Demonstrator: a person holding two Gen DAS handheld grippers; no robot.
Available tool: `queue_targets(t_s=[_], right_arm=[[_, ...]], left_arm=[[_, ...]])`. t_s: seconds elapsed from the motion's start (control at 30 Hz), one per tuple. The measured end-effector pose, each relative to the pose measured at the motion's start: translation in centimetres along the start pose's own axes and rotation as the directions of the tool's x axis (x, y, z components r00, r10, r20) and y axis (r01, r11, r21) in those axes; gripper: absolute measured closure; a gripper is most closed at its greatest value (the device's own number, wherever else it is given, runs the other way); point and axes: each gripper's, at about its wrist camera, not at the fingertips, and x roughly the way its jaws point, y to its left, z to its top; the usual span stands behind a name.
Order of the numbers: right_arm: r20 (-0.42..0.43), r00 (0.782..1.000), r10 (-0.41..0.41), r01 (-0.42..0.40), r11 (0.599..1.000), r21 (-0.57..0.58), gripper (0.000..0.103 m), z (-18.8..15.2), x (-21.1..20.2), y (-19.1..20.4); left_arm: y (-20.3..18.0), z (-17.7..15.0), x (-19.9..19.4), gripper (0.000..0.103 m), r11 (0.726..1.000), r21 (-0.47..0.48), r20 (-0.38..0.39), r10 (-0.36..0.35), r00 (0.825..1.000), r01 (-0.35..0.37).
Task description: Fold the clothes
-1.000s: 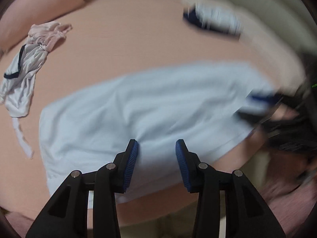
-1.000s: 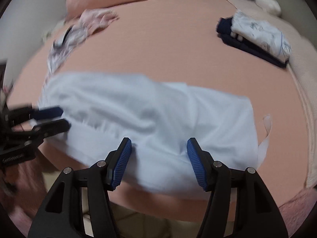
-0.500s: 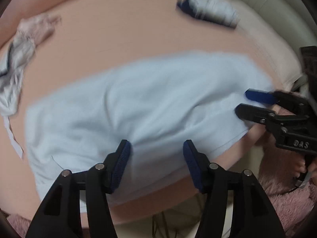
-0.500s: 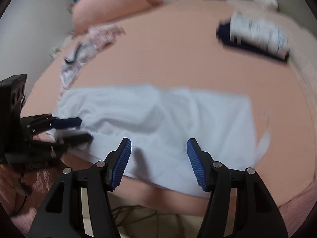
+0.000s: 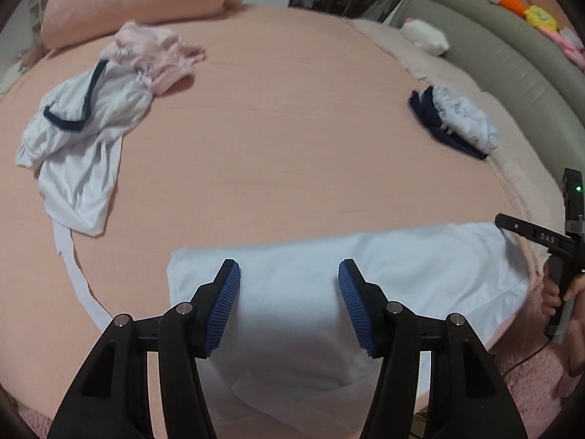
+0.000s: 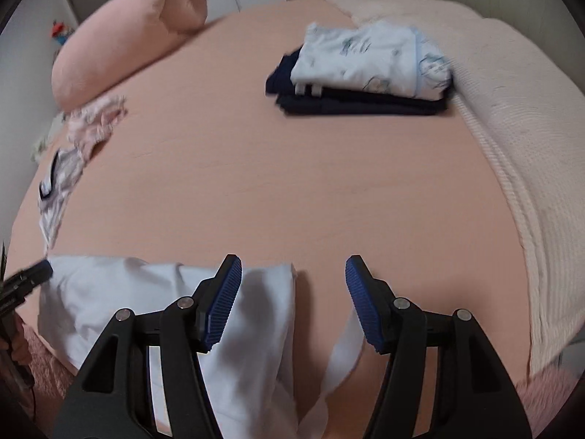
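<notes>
Grippers: 2 in all. The left gripper (image 5: 289,305) has 2 black jaws with ribbed blue pads, spread apart, with nothing pinched; the log of its opening fits jaws that have just been opening. The right gripper (image 6: 293,301) is also spread and pinches nothing.
Task garment: 1 pale blue garment (image 5: 365,278) lies flat at the near edge of the bed (image 5: 292,146), partly hanging over it. It is under the left gripper, not between pads that press on it.
Same garment, right view: only its right end (image 6: 164,292) shows, under the left jaw of the right gripper; the right jaw is over bare sheet.
Unfolded clothes: 2 pieces in a heap at the far left, 1 white garment with dark trim (image 5: 76,139) and 1 pink frilled piece (image 5: 153,55), touching each other.
Folded stack: 1 stack (image 6: 365,73) of 2 pieces at the far right, a pale printed one on top of a dark navy one.
Loose strip: 1 white fabric strip (image 6: 340,362) near the right jaw.
Pillow: 1 pink roll-shaped pillow (image 6: 124,40).
Change: 1 second ago the pale blue garment was spread wide across the bed; now it is a narrower band, closer to the edge. Both views now look further over the bed.
Textures: the sheet is smooth peach cloth; a cream ribbed blanket (image 6: 512,146) lies along the right side.
</notes>
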Motion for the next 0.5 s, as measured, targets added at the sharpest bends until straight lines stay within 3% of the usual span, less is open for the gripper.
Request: queue_targets(t_s=[0.07,0.17,0.33,0.37,0.4,0.5], right_arm=[[-0.046,0.999,-0.006,0.003,0.999,-0.055,0.044,-0.5,1.6,0.8],[0.008,0.999,-0.050,0.051,0.995,-0.087,0.044,-1.8,2.0,1.4],[0.041,0.996,-0.074,0.076,0.996,-0.047,0.043,-2.1,1.3,0.6],[0.048,0.997,-0.068,0.069,0.997,-0.026,0.043,-2.2,1.0,0.2],[0.055,0.997,-0.054,0.053,0.999,0.009,0.043,-2.2,0.6,-0.3],[0.080,0.997,-0.013,0.004,0.994,0.111,0.043,-2.2,-0.5,-1.7]], left_arm=[[0.7,-0.6,0.5,0.046,0.999,-0.030,-0.008,0.025,1.000,-0.025],[0.8,-1.1,0.1,0.052,0.997,-0.014,0.005,0.079,0.997,-0.078],[3.3,-1.7,-0.1,0.052,0.990,-0.106,0.002,0.090,0.996,-0.089],[3.6,-1.9,-0.3,0.051,0.989,-0.116,0.006,0.094,0.996,-0.093],[3.9,-2.0,-0.6,0.042,0.987,-0.127,0.015,0.101,0.995,-0.098],[4.5,-2.3,-1.9,0.042,0.981,-0.158,0.049,0.123,0.991,-0.114]])
